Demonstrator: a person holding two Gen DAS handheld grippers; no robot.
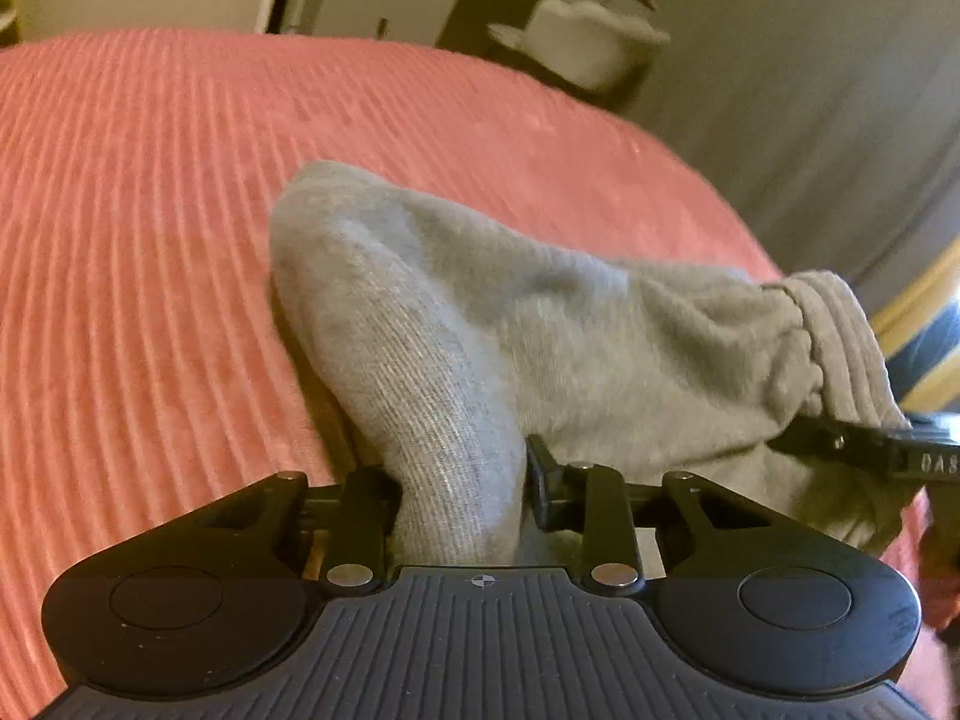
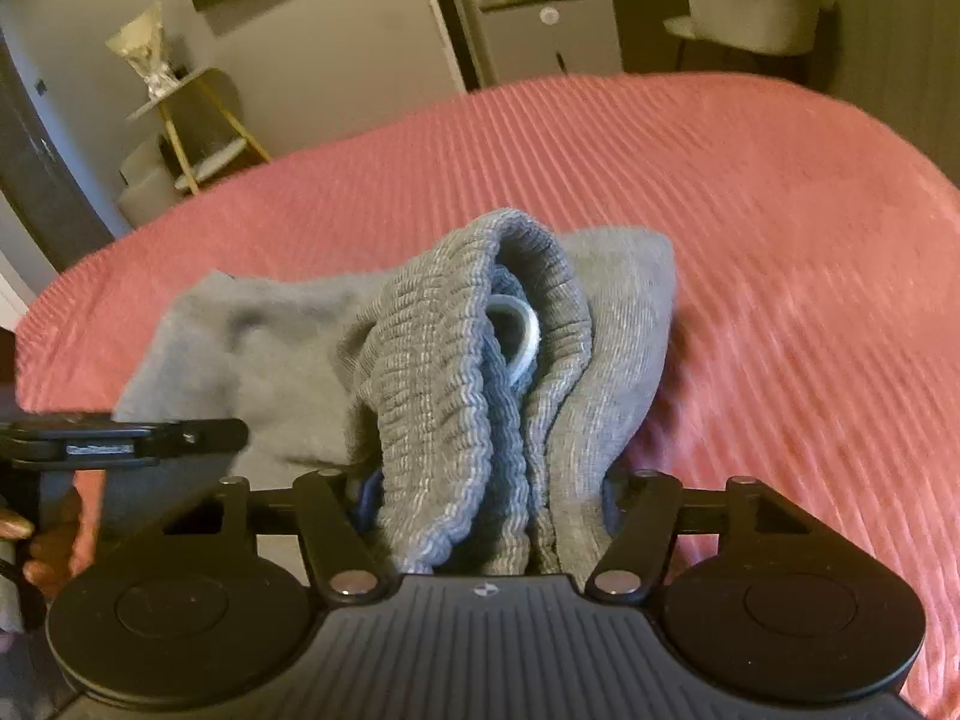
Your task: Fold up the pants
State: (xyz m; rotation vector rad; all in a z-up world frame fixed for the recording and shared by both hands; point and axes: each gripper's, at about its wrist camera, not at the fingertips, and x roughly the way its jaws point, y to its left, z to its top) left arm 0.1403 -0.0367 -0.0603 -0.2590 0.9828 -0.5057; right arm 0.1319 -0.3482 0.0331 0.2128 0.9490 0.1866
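The pants are soft grey knit cloth with a ribbed elastic waistband. The bedspread is pink, ribbed plush fabric. Each tool is matt black plastic with shiny metal pins.

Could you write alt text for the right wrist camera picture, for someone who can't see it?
Seen from a hand-held right gripper, its jaws are closed on the bunched elastic waistband of grey pants, lifted over a pink ribbed bedspread. The left gripper reaches in from the left edge, and a small side table and a pale chair stand in the blurred room behind.

bedroom: pink bedspread, side table
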